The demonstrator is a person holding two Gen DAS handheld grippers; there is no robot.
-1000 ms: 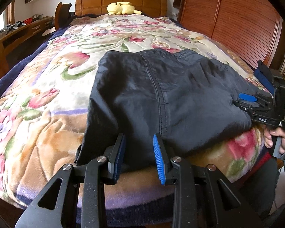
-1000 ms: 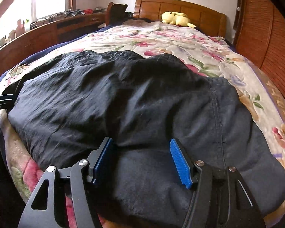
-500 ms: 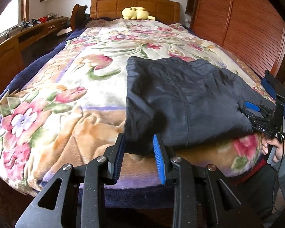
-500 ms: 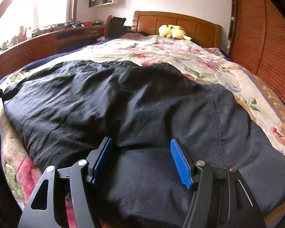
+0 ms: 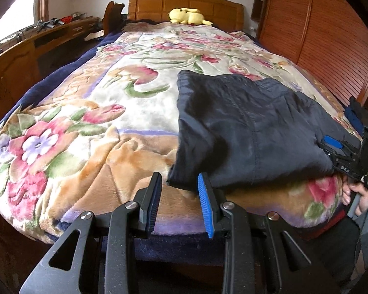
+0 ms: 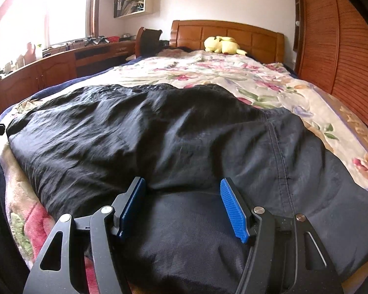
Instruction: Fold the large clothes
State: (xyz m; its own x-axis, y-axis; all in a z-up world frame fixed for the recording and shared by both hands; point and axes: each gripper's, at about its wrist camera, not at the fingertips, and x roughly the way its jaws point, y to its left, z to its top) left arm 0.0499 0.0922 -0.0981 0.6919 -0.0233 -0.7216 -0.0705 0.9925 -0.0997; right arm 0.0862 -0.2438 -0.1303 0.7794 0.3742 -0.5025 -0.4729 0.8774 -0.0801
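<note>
A dark navy garment (image 5: pixel 245 129) lies folded on the floral blanket (image 5: pixel 90 127) near the foot of the bed. My left gripper (image 5: pixel 180 203) is open at the garment's near left corner, and the corner's tip lies just between the fingers. My right gripper (image 6: pixel 184 208) is open and low over the garment (image 6: pixel 159 147), with dark cloth lying between its fingers. The right gripper also shows in the left wrist view (image 5: pixel 343 154) at the garment's right edge, held by a hand.
A yellow plush toy (image 5: pixel 189 16) sits by the wooden headboard (image 5: pixel 184 5). A wooden desk with clutter (image 5: pixel 32 46) runs along the left side. A slatted wooden wardrobe (image 5: pixel 331 39) stands on the right. The blanket's left half is bare.
My left gripper has moved left and back, so the garment's left corner now sits just between its fingers instead of farther in. The right gripper has barely moved.
</note>
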